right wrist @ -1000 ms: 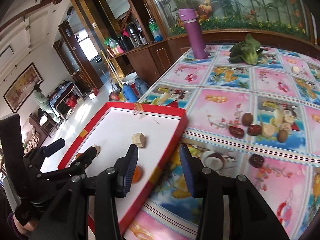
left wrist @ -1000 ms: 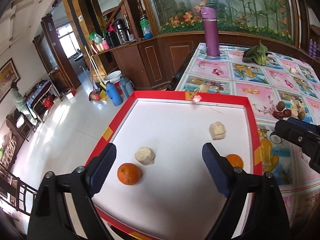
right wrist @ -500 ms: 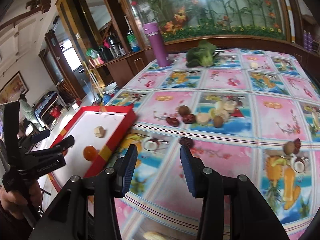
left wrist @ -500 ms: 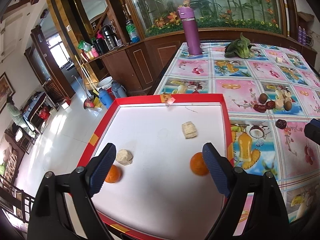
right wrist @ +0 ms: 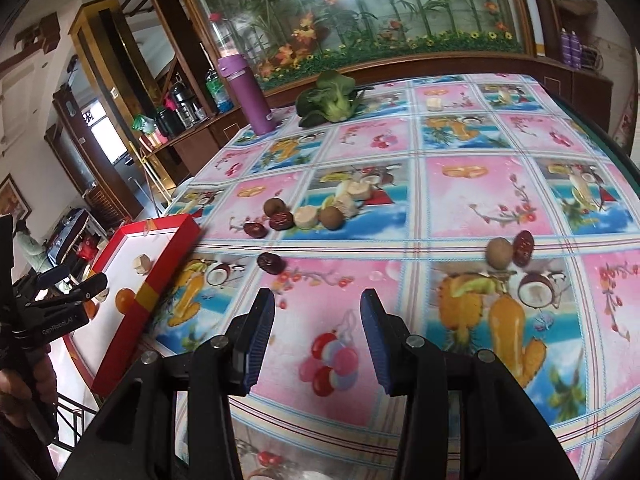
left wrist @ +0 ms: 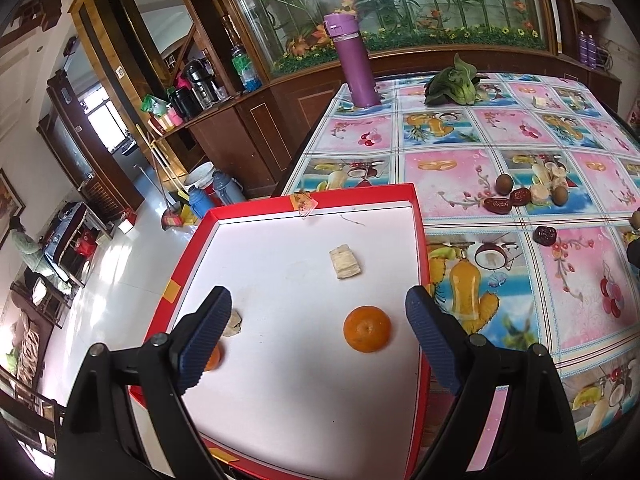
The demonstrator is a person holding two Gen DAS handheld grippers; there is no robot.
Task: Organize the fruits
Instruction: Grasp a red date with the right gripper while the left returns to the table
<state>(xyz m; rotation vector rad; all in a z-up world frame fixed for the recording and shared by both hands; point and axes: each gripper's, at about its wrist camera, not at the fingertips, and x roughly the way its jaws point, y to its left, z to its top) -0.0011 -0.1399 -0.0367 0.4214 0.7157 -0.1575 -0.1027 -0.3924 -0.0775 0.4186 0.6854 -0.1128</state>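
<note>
Left gripper (left wrist: 318, 336) hangs over red tray (left wrist: 420, 240), jaws wide, empty; orange (left wrist: 367, 328) between them, ready for sorting. Right gripper (right wrist: 318, 336) low over counter (right wrist: 460, 184), jaws parted, empty; dark date (right wrist: 271, 263) just ahead-left, likely next pick.

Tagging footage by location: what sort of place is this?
Probably a home's dining or living area: a table with a fruit-print tablecloth, a large planted aquarium behind it, and wooden cabinets holding flasks.
</note>
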